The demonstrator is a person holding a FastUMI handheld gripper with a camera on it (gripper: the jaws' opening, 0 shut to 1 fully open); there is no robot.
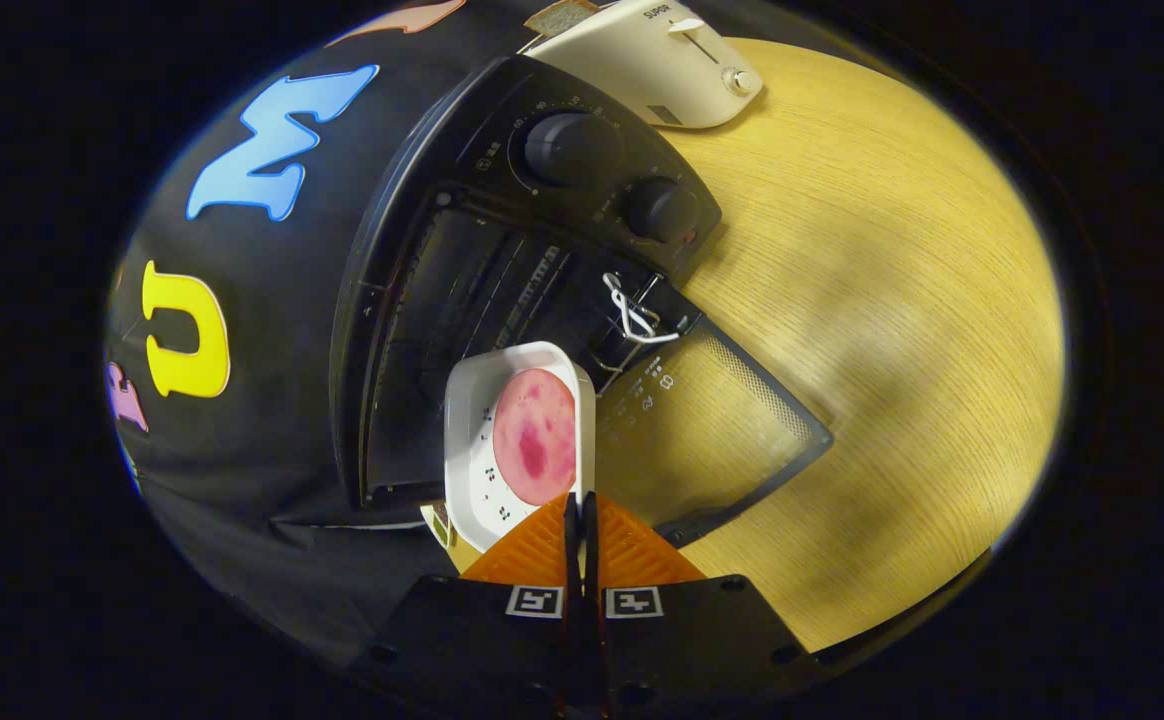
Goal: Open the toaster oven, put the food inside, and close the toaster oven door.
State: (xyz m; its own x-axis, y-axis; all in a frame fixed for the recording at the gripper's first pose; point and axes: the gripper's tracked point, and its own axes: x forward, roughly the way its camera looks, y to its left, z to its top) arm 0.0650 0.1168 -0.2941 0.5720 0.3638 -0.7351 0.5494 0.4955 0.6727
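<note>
A black toaster oven (pixel 502 230) stands on the wooden table (pixel 892 300) with its glass door (pixel 722 430) folded down flat toward me. Two round knobs (pixel 572 148) sit on its control panel. My gripper (pixel 580 505) is shut on the near rim of a white rectangular tray (pixel 472 440). The tray carries a round pink slice of food (pixel 534 436). Its far end reaches over the door hinge to the mouth of the dark oven cavity (pixel 462 290). A white cord loop (pixel 632 315) hangs at the door's hinge side.
A cream pop-up toaster (pixel 652 60) with a bread slice (pixel 560 15) in it stands behind the oven. Bare wooden table spreads wide beside the open door. Black cloth wall lies on the oven's other side.
</note>
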